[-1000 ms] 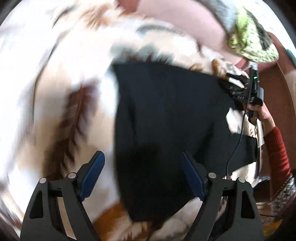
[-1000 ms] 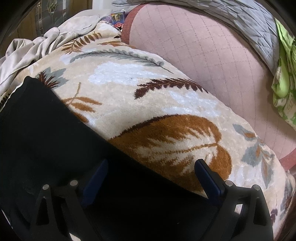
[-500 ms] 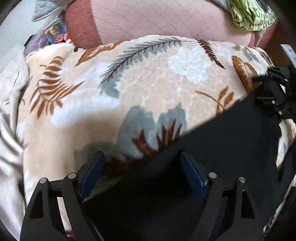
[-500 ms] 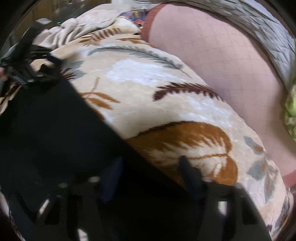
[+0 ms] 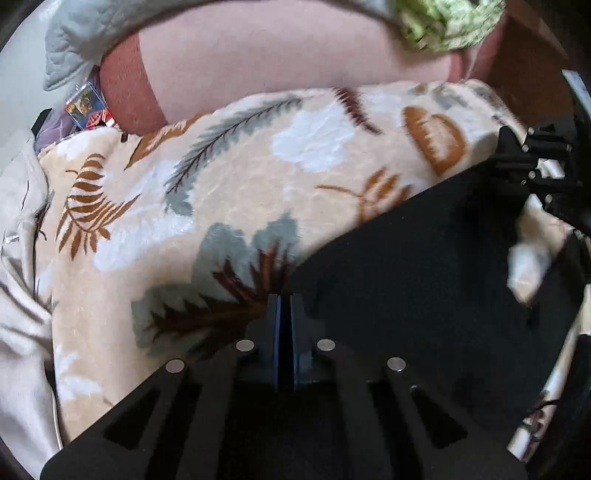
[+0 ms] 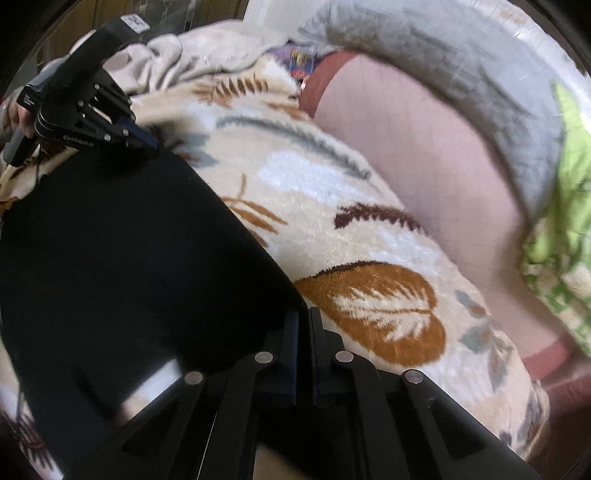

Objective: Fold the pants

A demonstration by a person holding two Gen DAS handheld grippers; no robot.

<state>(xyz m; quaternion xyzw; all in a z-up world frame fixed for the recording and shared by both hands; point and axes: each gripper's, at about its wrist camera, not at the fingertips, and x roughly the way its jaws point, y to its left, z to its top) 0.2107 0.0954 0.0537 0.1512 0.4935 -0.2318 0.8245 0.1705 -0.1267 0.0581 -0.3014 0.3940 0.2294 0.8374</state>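
Soft, even daylight fills both views, and the fisheye lens bends the edges into dark corners. The black pants (image 5: 424, 277) show no detail, while the green cloth (image 5: 443, 22) at the rim is smeared by motion blur.

Faint white lettering on the left claw (image 6: 153, 146) — too blurred to read.

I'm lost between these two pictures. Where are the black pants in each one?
Left wrist view: the black pants fill the lower right, their edge pinched in the shut left gripper.
Right wrist view: the pants fill the lower left, their edge pinched in the right gripper.
Shared landmark: the big orange leaf on the blanket.
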